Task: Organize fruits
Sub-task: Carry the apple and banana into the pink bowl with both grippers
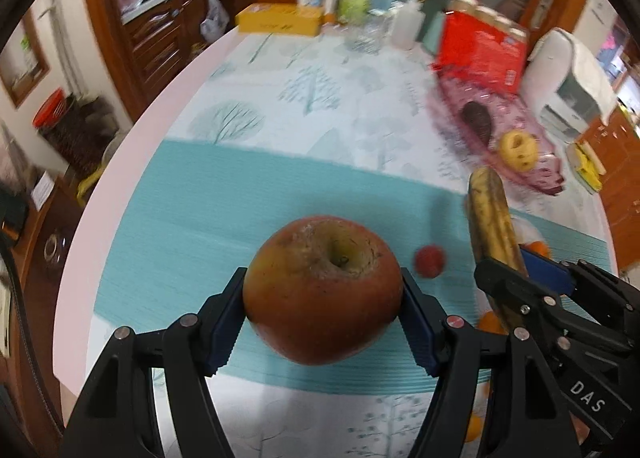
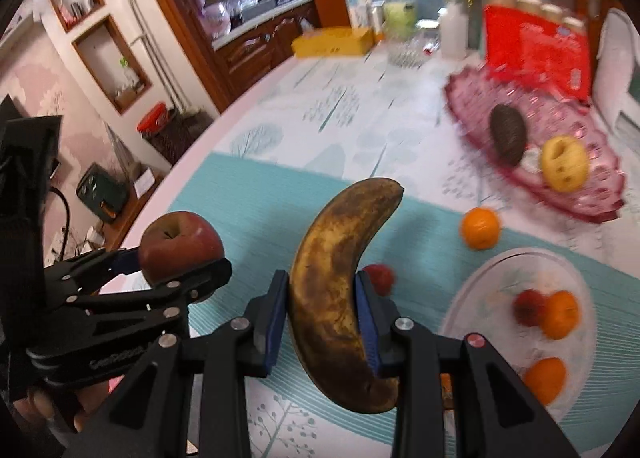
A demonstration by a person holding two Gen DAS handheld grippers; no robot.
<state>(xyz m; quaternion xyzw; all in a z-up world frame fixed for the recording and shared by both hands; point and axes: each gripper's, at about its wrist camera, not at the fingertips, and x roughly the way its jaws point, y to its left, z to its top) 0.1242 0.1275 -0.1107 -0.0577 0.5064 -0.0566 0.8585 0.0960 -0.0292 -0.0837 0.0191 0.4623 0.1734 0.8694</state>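
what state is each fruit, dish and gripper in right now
left gripper: shut on the red-brown apple, lifted off the table
right gripper: shut on the brown-spotted banana, held upright
pink glass tray: holds a dark fruit and a yellow one
clear round plate: holds oranges and a red fruit
loose orange: lying on the teal mat
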